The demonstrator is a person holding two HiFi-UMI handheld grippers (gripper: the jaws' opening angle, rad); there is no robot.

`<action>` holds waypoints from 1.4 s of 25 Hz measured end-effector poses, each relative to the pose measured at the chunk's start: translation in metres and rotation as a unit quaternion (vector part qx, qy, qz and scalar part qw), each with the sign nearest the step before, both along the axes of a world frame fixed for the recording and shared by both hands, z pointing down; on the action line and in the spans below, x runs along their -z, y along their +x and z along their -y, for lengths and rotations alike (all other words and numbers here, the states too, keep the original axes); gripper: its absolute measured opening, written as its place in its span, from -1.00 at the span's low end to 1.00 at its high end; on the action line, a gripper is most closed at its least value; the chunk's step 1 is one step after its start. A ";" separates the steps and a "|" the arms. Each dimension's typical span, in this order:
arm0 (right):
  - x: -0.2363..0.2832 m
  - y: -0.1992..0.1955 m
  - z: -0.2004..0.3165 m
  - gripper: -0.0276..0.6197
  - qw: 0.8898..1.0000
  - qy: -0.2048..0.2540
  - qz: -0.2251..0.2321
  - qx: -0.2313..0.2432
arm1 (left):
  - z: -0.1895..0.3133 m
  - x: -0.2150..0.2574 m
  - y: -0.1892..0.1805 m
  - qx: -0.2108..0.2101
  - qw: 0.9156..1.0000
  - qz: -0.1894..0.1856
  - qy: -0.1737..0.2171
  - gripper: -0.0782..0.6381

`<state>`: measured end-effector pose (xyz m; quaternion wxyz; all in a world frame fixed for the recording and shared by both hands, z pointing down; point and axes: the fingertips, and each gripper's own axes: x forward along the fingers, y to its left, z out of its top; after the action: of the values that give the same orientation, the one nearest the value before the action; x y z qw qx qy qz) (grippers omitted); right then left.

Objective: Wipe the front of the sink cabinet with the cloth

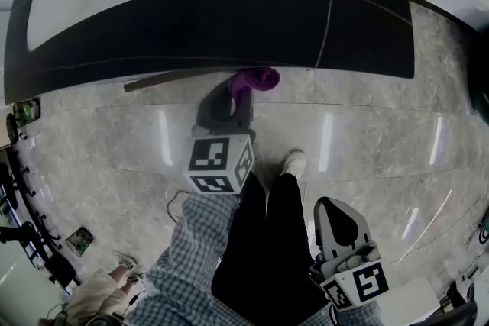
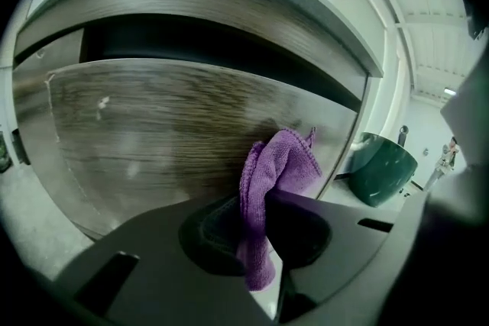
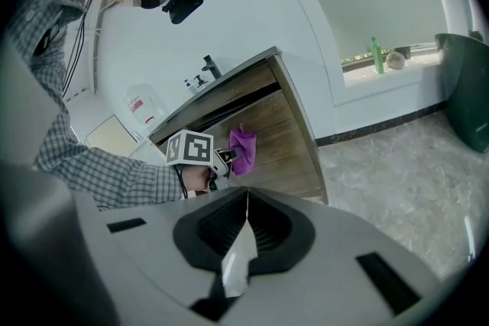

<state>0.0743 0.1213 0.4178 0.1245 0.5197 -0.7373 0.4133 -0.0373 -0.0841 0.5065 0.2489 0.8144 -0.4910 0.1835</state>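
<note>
A purple cloth (image 2: 279, 164) is clamped between the jaws of my left gripper (image 2: 263, 202) and bunches up against the wood-grain front of the sink cabinet (image 2: 168, 118). From the head view the cloth (image 1: 257, 79) touches the cabinet front just under the dark countertop (image 1: 229, 19), with the left gripper (image 1: 233, 99) behind it. My right gripper (image 1: 336, 211) hangs low beside the person's leg, shut and holding nothing. In the right gripper view its jaws (image 3: 246, 198) meet in a line, and the cloth (image 3: 244, 149) shows against the cabinet (image 3: 283, 133).
A dark green bin (image 2: 382, 164) stands on the floor to the right of the cabinet. A green bottle (image 3: 375, 54) sits on a wall ledge. The person's legs and a white shoe (image 1: 293, 163) stand on the marble floor (image 1: 382, 133). Clutter lies at the left (image 1: 79, 240).
</note>
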 end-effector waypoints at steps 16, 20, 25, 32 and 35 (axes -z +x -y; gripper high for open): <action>-0.001 -0.037 0.006 -0.86 0.999 -0.002 -0.004 0.036 | -0.001 -0.023 -0.122 0.105 0.993 0.048 -0.023 -0.63; -0.002 -0.044 0.007 -0.86 0.999 -0.004 -0.005 0.044 | -0.001 -0.029 -0.149 0.137 0.989 0.051 -0.030 -0.63; -0.005 -0.049 0.010 -0.86 0.999 -0.005 -0.004 0.050 | -0.005 -0.041 -0.170 0.159 0.985 0.061 -0.041 -0.63; -0.007 -0.046 0.007 -0.86 0.999 -0.008 -0.002 0.047 | -0.027 -0.056 -0.223 0.281 0.956 0.053 -0.070 -0.63; -0.009 -0.041 0.006 -0.86 0.999 -0.009 -0.001 0.042 | -0.032 -0.065 -0.224 0.296 0.950 0.064 -0.079 -0.63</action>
<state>0.0335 0.1149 0.4268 0.1473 0.4879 -0.7542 0.4139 -0.2612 -0.0520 0.5719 0.3238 0.5968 -0.7088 0.1913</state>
